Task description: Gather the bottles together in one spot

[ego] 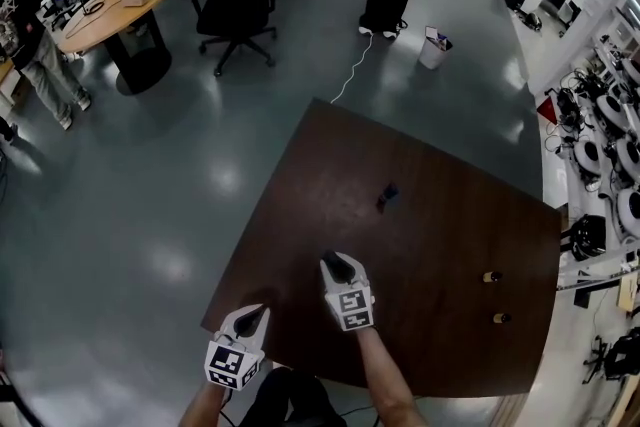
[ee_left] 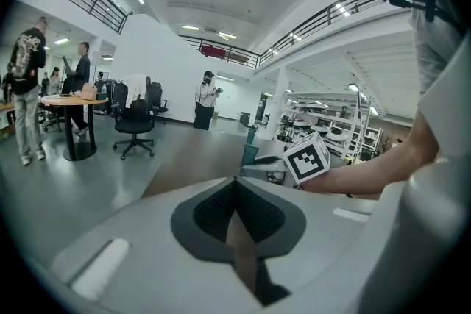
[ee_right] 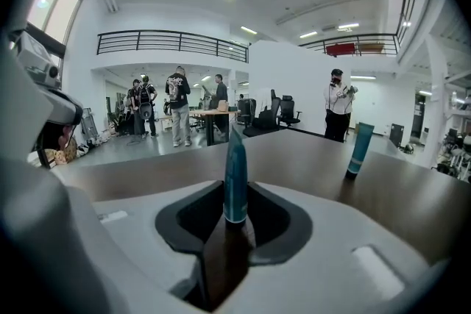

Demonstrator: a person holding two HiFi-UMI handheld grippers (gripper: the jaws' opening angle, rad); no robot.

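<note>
i'm at the pick-up step. my right gripper (ego: 339, 266) has its jaws pinching a teal tube (ee_right: 235, 173) that stands upright on the table (ego: 440, 215), on the near side by me. my left gripper (ego: 252, 318) hangs beside it, jaws pressed together on nothing. next, i judge, comes a straight lift so the tube doesn't tip. then i carry it to one chosen spot, either by the other teal tube (ego: 388, 194) near the table's middle, or by the two small bottles (ego: 491, 277) (ego: 501, 318) at the right. count: two teal tubes and two small bottles, four things in all. only the small pair stand near each other.
</note>
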